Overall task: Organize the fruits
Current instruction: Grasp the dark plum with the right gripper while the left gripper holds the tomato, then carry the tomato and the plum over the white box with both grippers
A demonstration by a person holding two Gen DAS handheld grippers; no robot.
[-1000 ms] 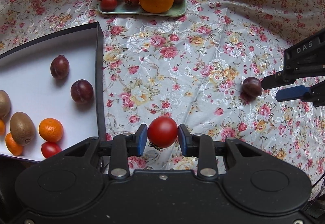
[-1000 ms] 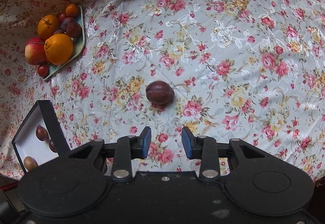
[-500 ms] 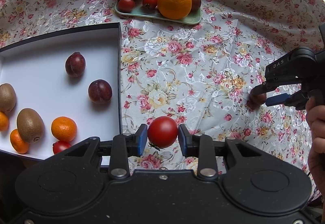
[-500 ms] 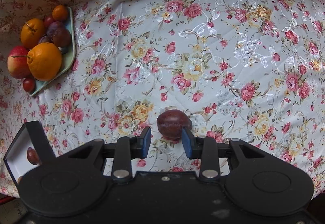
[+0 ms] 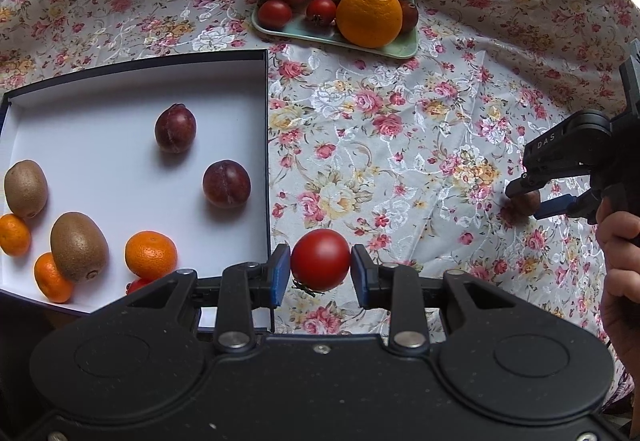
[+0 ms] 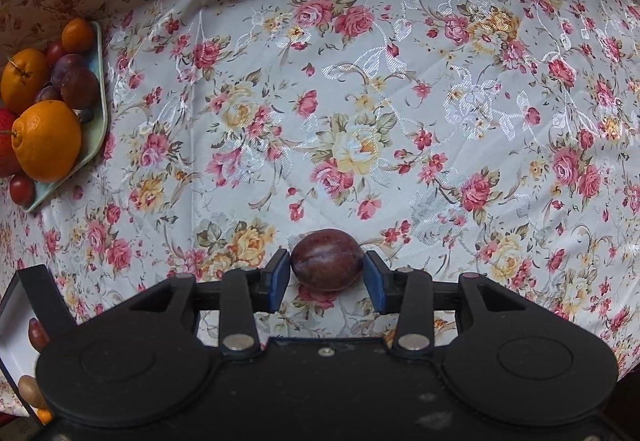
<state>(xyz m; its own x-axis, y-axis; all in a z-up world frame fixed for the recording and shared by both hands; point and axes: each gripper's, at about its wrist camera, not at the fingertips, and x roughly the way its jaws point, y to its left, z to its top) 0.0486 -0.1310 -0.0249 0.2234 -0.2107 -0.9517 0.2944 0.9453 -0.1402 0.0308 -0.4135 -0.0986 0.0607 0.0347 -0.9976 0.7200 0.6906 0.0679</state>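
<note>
Left wrist view: the left gripper holds a tomato between its jaws, just right of the box.

Right wrist view: the right gripper has its jaws around a plum lying on the surface; contact is unclear.

Bare floral tablecloth lies open between the box and the right gripper. The box's dark right wall stands just left of the left gripper. White floor inside shows free between two plums and the kiwis. The plate crowds the far edge.
</note>
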